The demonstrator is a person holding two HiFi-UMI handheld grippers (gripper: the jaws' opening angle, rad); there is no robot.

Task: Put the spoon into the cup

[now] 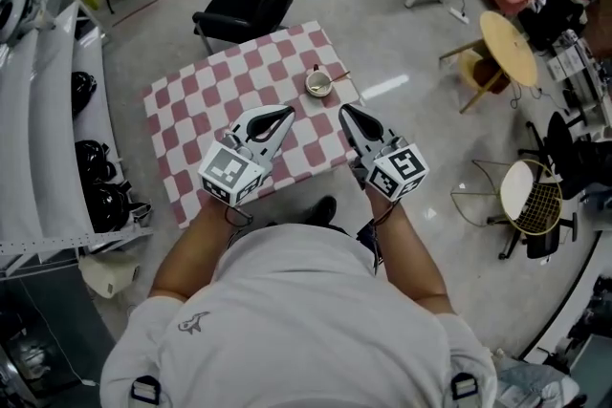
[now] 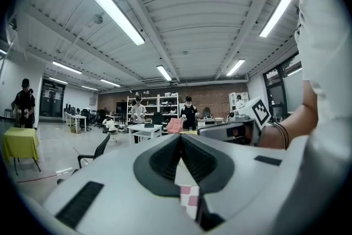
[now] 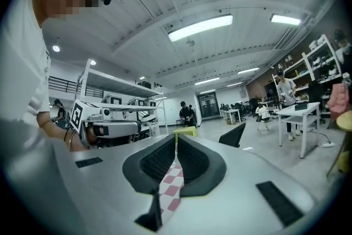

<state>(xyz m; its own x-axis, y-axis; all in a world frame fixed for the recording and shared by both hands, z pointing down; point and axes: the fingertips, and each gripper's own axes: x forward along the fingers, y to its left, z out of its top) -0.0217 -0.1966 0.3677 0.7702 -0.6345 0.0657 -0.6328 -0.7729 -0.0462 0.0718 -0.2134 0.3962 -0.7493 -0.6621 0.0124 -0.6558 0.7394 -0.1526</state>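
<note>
A small cream cup (image 1: pixel 318 84) stands near the far right corner of the red-and-white checkered table (image 1: pixel 206 105). A thin spoon handle (image 1: pixel 340 75) juts out of the cup toward the right, so the spoon seems to rest in it. My left gripper (image 1: pixel 289 116) hovers over the table's near middle, shut and empty, its tips short of the cup. Just below the cup my right gripper (image 1: pixel 344 110) is shut too, holding nothing. In the left gripper view (image 2: pixel 180 136) and the right gripper view (image 3: pixel 176 136) the jaws meet; only checkered cloth shows beneath, and the cup is hidden.
A black office chair (image 1: pixel 251 0) stands just beyond the table's far edge. White shelving (image 1: pixel 43 139) with dark helmets runs along the left. A round wooden table (image 1: pixel 510 48) and a wire chair (image 1: pixel 531 196) stand at the right. Other people work at the room's far end (image 2: pixel 188 113).
</note>
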